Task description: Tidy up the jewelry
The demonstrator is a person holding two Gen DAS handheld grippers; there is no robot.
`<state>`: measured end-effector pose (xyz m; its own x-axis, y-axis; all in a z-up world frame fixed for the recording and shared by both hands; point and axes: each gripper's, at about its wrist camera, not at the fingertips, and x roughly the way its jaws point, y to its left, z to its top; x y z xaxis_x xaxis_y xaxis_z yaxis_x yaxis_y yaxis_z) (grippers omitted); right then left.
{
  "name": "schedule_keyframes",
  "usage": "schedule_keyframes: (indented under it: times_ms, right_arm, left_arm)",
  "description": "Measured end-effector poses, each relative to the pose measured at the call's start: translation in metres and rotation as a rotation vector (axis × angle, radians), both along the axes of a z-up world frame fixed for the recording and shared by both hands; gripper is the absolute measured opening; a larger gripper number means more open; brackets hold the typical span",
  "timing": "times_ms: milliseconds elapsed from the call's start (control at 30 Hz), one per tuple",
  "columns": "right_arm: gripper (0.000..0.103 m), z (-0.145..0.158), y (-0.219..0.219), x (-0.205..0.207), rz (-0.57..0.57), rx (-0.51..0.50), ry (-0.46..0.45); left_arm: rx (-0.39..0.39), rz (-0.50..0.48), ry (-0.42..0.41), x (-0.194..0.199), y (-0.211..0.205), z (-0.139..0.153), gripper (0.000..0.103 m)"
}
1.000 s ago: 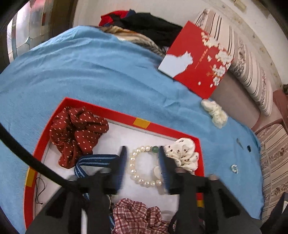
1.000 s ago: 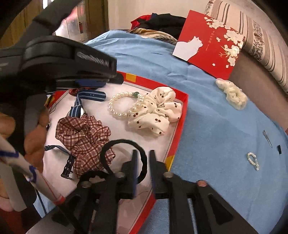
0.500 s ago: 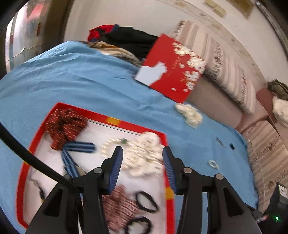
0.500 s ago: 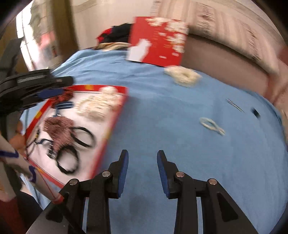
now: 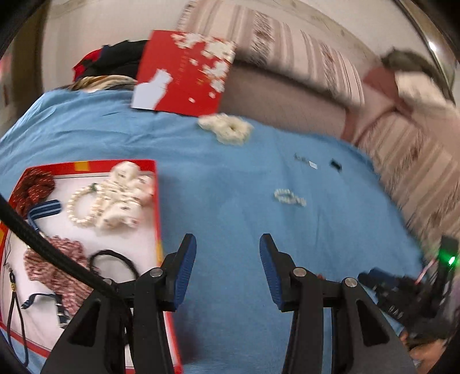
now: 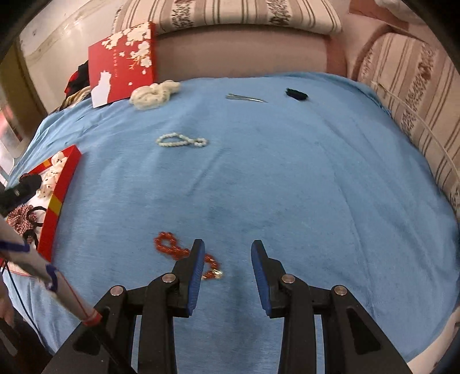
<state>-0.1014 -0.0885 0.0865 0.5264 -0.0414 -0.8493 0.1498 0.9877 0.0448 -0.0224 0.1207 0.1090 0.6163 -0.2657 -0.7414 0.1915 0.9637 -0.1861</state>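
Note:
A red-rimmed tray [image 5: 157,201] lies on the blue cloth at left, holding scrunchies, a pearl bracelet [image 5: 82,205] and black hair ties [image 5: 113,260]. My left gripper [image 5: 227,269] is open and empty over bare cloth just right of the tray. My right gripper [image 6: 227,274] is open and empty; a red bead bracelet [image 6: 172,247] lies by its left finger. A small pearl bracelet [image 6: 181,141] [image 5: 289,198], a cream scrunchie [image 6: 153,93] [image 5: 227,128], a metal hair clip [image 6: 245,98] and a black clip [image 6: 296,93] lie farther out on the cloth.
A red box lid with white flowers [image 6: 123,61] [image 5: 184,72] leans against the striped sofa [image 6: 230,14] at the back. A pile of dark clothes [image 5: 112,61] lies at the back left. The tray's edge [image 6: 61,190] shows at left in the right wrist view.
Both grippers have swung right, away from the tray, over the open cloth. The right gripper let go of the black hair tie, which stays in the tray, and now sits by the red bracelet.

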Motion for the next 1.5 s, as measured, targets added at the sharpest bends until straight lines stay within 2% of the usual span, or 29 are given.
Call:
schedule_keyframes:
  times_ms: [233, 400, 567, 667, 700, 767, 900, 1067, 1100, 1133, 1167, 1200, 1233, 1333, 1500]
  right_arm:
    - [0.038, -0.009, 0.001, 0.008, 0.015, 0.017, 0.009]
    - [0.040, -0.013, 0.008, 0.039, 0.043, 0.032, 0.015]
    - [0.041, -0.026, 0.020, 0.079, 0.073, 0.042, 0.058]
    - [0.042, -0.026, 0.023, 0.101, 0.083, 0.039, 0.052]
    - [0.045, -0.025, 0.022, 0.108, 0.083, 0.045, 0.045]
    - [0.056, -0.023, 0.020, 0.125, 0.076, 0.060, 0.027]
    - [0.057, -0.030, 0.015, 0.156, 0.064, 0.063, 0.040]
    - [0.057, -0.047, 0.015, 0.174, 0.067, 0.036, 0.071]
    - [0.056, -0.046, 0.017, 0.173, 0.078, 0.020, 0.065]
    - [0.046, -0.045, 0.019, 0.173, 0.091, 0.010, 0.064]
    - [0.030, -0.045, 0.020, 0.171, 0.104, -0.002, 0.066]
    - [0.023, -0.044, 0.022, 0.169, 0.117, -0.015, 0.067]
    - [0.011, -0.043, 0.023, 0.167, 0.129, -0.021, 0.070]
    - [0.005, -0.040, 0.024, 0.157, 0.150, -0.028, 0.069]
    - [0.004, -0.034, 0.033, 0.134, 0.210, -0.001, 0.072]
  left_arm:
    - [0.103, -0.063, 0.008, -0.008, -0.032, -0.021, 0.044]
    - [0.169, -0.080, -0.016, -0.011, -0.041, -0.026, 0.045]
    - [0.159, -0.080, 0.013, -0.006, -0.042, -0.031, 0.047]
    - [0.147, -0.079, 0.043, 0.000, -0.040, -0.035, 0.047]
    - [0.139, -0.079, 0.057, 0.002, -0.039, -0.037, 0.047]
    - [0.127, -0.076, 0.079, 0.006, -0.038, -0.041, 0.048]
    - [0.091, -0.073, 0.138, 0.017, -0.037, -0.051, 0.048]
    - [0.102, -0.076, 0.152, 0.020, -0.041, -0.056, 0.048]
    - [0.105, -0.078, 0.151, 0.020, -0.042, -0.056, 0.048]
    - [0.108, -0.079, 0.150, 0.020, -0.043, -0.056, 0.048]
    - [0.111, -0.080, 0.150, 0.020, -0.044, -0.056, 0.048]
    - [0.114, -0.081, 0.150, 0.021, -0.045, -0.057, 0.048]
    - [0.116, -0.082, 0.152, 0.021, -0.046, -0.058, 0.048]
    - [0.125, -0.085, 0.155, 0.021, -0.048, -0.059, 0.049]
    - [0.136, -0.080, 0.143, 0.018, -0.047, -0.058, 0.049]
